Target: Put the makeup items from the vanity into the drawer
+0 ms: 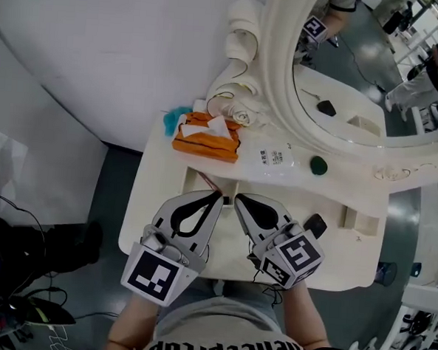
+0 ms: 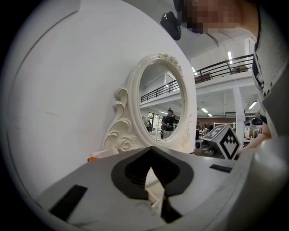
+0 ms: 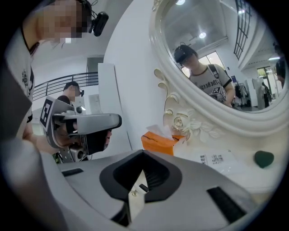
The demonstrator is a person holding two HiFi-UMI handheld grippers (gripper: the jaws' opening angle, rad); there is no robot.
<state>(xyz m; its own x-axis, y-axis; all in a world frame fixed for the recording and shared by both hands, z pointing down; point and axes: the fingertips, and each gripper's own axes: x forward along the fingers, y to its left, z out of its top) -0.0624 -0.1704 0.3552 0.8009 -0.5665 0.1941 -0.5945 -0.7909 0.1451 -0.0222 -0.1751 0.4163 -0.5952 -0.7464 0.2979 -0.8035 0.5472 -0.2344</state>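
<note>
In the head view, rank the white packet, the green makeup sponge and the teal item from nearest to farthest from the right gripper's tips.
From the right gripper:
1. white packet, just ahead of the tips.
2. green makeup sponge, ahead and to the right, by the mirror.
3. teal item, at the far left, beyond the orange tissue box.

**Room setting around the dressing furniture**

A smooth white curved wall (image 1: 101,52) backs a cream vanity table (image 1: 146,210). The table carries an oval mirror in a carved cream scroll frame (image 1: 277,78). Dark grey-green floor (image 1: 119,179) lies beside the table. Beyond, a black-railed upper gallery (image 2: 221,67) and ceiling strip lights (image 2: 254,105) show a tall hall.
</note>
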